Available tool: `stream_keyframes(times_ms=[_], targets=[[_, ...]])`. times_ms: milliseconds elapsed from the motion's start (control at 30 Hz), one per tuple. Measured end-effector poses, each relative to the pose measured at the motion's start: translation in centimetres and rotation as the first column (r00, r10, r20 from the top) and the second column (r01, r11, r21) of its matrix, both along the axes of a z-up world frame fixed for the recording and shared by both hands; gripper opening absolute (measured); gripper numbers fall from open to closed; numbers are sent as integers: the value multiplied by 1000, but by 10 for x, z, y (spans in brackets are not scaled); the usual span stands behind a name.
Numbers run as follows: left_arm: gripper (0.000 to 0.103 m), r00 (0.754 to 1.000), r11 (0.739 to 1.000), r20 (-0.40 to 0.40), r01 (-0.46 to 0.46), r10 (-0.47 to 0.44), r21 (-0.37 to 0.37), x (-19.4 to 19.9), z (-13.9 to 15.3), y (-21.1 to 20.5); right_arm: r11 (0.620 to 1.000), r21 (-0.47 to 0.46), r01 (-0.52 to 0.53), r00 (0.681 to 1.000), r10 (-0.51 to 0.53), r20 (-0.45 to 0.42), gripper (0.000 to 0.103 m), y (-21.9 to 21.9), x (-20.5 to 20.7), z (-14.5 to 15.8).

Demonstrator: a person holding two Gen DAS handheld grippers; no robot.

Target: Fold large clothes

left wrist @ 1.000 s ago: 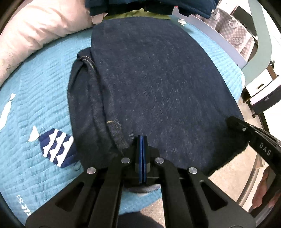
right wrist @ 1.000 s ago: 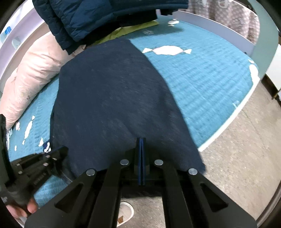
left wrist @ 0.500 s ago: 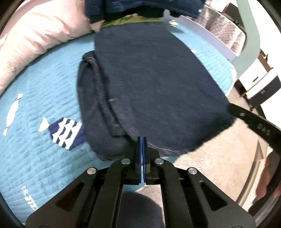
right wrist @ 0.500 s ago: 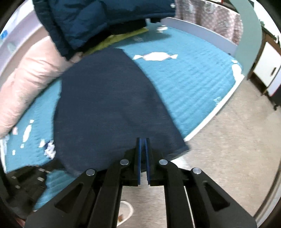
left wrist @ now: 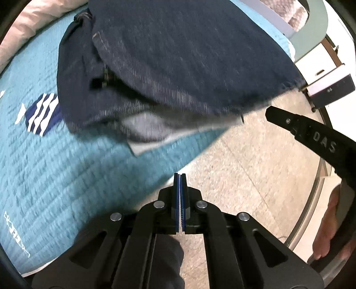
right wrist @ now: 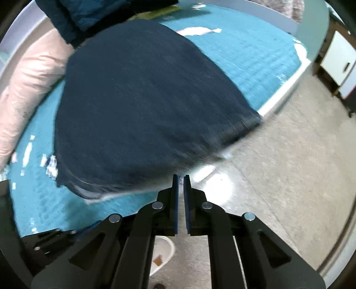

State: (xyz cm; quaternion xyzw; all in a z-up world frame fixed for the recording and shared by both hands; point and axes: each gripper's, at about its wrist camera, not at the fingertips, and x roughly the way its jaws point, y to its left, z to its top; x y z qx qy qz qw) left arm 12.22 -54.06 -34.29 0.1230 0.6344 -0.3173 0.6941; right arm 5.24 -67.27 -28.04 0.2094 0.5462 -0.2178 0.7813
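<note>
A large dark navy garment (left wrist: 178,55) lies folded on the teal quilted bed (left wrist: 55,166), its near edge at the bed's front edge; it also shows in the right wrist view (right wrist: 144,100). My left gripper (left wrist: 180,177) is shut and empty, pulled back over the floor short of the garment. My right gripper (right wrist: 180,180) is slightly open and empty, just below the garment's near hem. The right gripper's body (left wrist: 311,135) shows at the right of the left wrist view.
A pink pillow (right wrist: 29,77) lies at the bed's left. A dark blue quilted jacket (right wrist: 100,13) sits at the head of the bed. White cabinets (right wrist: 338,57) stand at the right. Beige floor (right wrist: 278,166) lies below the bed edge.
Both grippers let go of the garment's near hem and pulled back off the bed over the floor. The right jaws opened a little. The hem dropped onto the bed edge.
</note>
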Motion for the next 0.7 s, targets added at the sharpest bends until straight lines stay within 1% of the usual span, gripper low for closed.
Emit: stream_keyframes(times_ms=[100,200,267,333,367,400,433,467,500,533,600,633,700], targets=[[3,1000,1000,26,13,-13,-8,-9,10,8,999,29,21,1000,-21,10,7,0,-13,6],[3,998,1000,52,23,-22,-17,-17,24,18,999,10,35,999,-36,31,7,7,-26,22],[3,996,999,89,24,-21,-26,-24,37,25,999,6,44,998,-44,51,8,13,-33,36],[4,993,999,116,25,-21,-36,-30,51,26,999,-2,53,996,-52,67,21,20,-37,45],[8,992,999,126,26,-20,-39,-32,56,26,998,-13,62,995,-61,79,44,25,-42,54],[18,989,999,144,24,-17,-48,-36,65,31,997,-30,75,993,-72,89,67,31,-45,62],[27,987,998,158,20,-11,-58,-39,71,36,995,-50,89,991,-83,104,73,35,-47,69],[48,983,997,183,9,5,-76,-41,82,42,992,-74,104,986,-93,136,81,41,-53,80],[57,980,996,200,-1,20,-93,-41,89,48,991,-85,106,983,-91,160,87,47,-58,87],[58,977,994,212,-11,34,-109,-41,97,55,990,-97,101,980,-82,180,90,53,-60,96],[58,975,989,216,-27,59,-148,-42,114,70,982,-155,108,974,-73,214,91,67,-65,112],[58,972,987,224,-32,67,-156,-44,122,76,979,-172,113,971,-73,227,91,73,-67,116],[62,968,983,236,-44,86,-179,-48,137,88,974,-183,131,963,-81,257,91,85,-73,126]])
